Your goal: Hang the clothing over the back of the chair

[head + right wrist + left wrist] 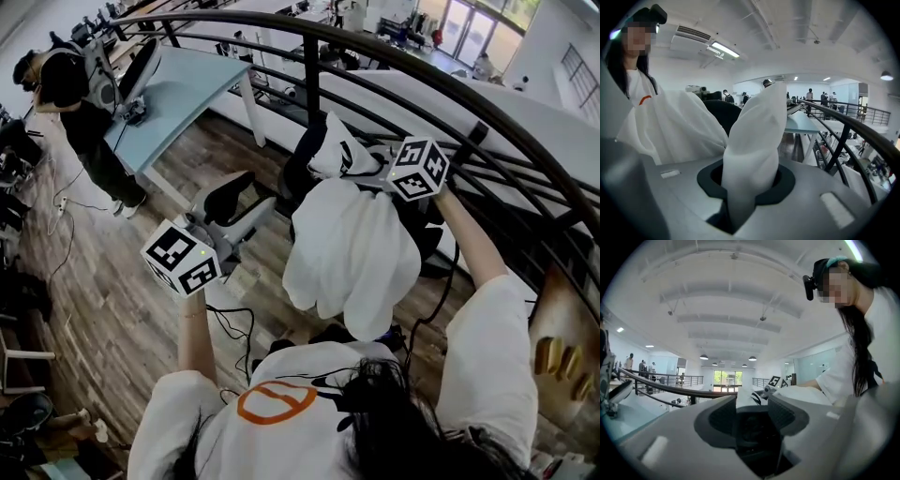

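Note:
A white garment (pixel 352 248) hangs in loose folds over the black chair (pixel 302 159) in front of me in the head view. My right gripper (pixel 380 173) is at the garment's upper right, and in the right gripper view (pixel 752 173) its jaws are shut on a twisted fold of the white cloth (pixel 757 131), with the chair's dark back (pixel 723 112) behind. My left gripper (pixel 246 208) sits off the garment's left side. In the left gripper view (pixel 752 404) its jaws stand apart with nothing between them, and the garment (pixel 745 397) shows beyond.
A curved black railing (pixel 375 56) runs close behind the chair. A light blue table (pixel 178 94) stands at the upper left with another person (pixel 66 84) beside it. Cables (pixel 234 328) lie on the wooden floor near my feet.

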Tool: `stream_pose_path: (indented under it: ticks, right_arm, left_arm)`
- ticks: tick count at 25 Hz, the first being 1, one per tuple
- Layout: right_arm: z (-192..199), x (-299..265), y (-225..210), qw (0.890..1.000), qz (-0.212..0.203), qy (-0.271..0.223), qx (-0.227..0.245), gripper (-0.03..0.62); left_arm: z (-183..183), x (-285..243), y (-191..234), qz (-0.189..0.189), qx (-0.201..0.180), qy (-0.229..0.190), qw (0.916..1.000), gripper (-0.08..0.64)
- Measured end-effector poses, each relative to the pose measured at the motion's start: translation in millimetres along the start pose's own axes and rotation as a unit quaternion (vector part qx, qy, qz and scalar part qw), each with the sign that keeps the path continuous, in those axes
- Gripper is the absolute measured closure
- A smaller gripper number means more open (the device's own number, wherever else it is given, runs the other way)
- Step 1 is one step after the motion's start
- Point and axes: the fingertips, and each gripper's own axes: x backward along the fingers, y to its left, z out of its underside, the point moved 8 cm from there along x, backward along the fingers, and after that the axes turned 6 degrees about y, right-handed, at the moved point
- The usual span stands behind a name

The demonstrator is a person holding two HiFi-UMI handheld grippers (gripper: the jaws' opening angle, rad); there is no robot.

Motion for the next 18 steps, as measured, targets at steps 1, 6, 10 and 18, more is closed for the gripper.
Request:
stream_pose_path:
  ticks: [1,6,10,18]
  right_arm:
    - [1.2,-2.6,-0.9,1.000,-0.009,-0.002,-0.004,0.474]
    - [1.8,-9.1,-6.4,0.999,-0.035,-0.019,-0.033,0.474]
    - [5.5,-12.1,-2.4,0.998,-0.047,-0.024,-0.038,0.476]
    - [10.9,-7.5,3.3,0.998,-0.045,-0.034,-0.038,0.476]
  left_arm:
    - [-8.5,-9.3,9.9,0.003,-0.014,0.005,0.9999,0.235]
    - [-42.4,-64.7,46.2,0.068,-0.073,0.026,0.9947,0.235]
    - [-61.1,-110.7,46.5,0.149,-0.124,0.070,0.9785,0.233]
    - [-54.0,-196.1,39.8,0.269,-0.173,0.192,0.9278,0.150]
